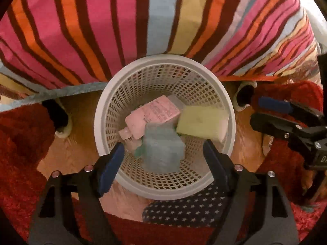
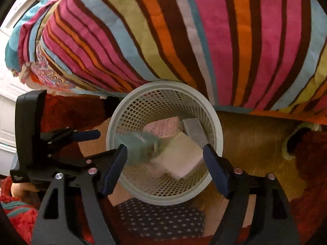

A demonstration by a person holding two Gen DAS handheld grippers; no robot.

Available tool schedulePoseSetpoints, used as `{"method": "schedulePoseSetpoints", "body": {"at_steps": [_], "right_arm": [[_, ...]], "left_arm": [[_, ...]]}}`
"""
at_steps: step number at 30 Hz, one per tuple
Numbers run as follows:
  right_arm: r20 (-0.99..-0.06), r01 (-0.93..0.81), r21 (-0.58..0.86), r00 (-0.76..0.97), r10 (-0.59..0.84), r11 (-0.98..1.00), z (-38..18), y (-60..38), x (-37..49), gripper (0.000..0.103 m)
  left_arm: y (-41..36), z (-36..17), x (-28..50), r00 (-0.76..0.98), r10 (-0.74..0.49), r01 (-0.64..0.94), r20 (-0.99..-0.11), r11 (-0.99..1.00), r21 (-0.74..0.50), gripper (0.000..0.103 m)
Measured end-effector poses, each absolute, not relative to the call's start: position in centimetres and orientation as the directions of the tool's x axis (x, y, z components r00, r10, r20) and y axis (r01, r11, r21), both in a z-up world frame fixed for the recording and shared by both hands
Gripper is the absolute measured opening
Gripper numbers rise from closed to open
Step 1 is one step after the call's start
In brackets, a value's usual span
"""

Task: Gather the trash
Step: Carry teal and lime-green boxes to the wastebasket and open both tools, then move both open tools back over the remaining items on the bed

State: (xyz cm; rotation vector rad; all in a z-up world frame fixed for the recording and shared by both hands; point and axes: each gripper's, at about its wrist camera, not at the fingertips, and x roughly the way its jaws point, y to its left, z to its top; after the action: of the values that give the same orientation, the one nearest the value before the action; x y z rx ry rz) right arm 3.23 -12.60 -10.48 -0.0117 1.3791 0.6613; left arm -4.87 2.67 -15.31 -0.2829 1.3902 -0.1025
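A white lattice basket (image 1: 102, 110) stands on the wooden floor against a striped bed cover; it also shows in the right wrist view (image 2: 216, 126). Inside lie a pink pouch (image 1: 153, 116), a yellow-green pack (image 1: 200, 122) and a blurred pale blue-green pack (image 1: 163, 153). In the right wrist view the pink pouch (image 2: 163, 128), a pale pack (image 2: 179, 157), a grey piece (image 2: 194, 130) and the blurred blue-green pack (image 2: 139, 149) show. My left gripper (image 1: 163, 159) is open and empty above the basket. My right gripper (image 2: 165, 163) is open and empty above it too.
The striped bed cover (image 1: 143, 20) hangs behind the basket. A red shaggy rug (image 1: 20, 143) lies at both sides. A dark star-patterned cloth (image 1: 184, 210) lies in front of the basket. The right gripper (image 1: 286, 122) shows at the right in the left wrist view; the left gripper (image 2: 61, 143) at the left in the right wrist view.
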Motion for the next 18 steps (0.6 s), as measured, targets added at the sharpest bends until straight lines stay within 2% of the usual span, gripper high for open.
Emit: {"method": "schedulePoseSetpoints", "body": {"at_steps": [8,18], "right_arm": [[-0.904,-0.364,0.383,0.04,0.426,0.849,-11.5,-16.3,3.3,0.073],[-0.899,-0.447,0.322,0.133,0.418,0.834,-8.4,-16.3,2.6,0.073]], "left_arm": [[3.0,-15.2,-4.9,0.191,-0.237,-0.107,-0.953,0.96,-0.26,0.079],[2.5,-12.8,-4.6,0.269,-0.172,-0.075,-0.948,0.977,-0.198,0.079]]}}
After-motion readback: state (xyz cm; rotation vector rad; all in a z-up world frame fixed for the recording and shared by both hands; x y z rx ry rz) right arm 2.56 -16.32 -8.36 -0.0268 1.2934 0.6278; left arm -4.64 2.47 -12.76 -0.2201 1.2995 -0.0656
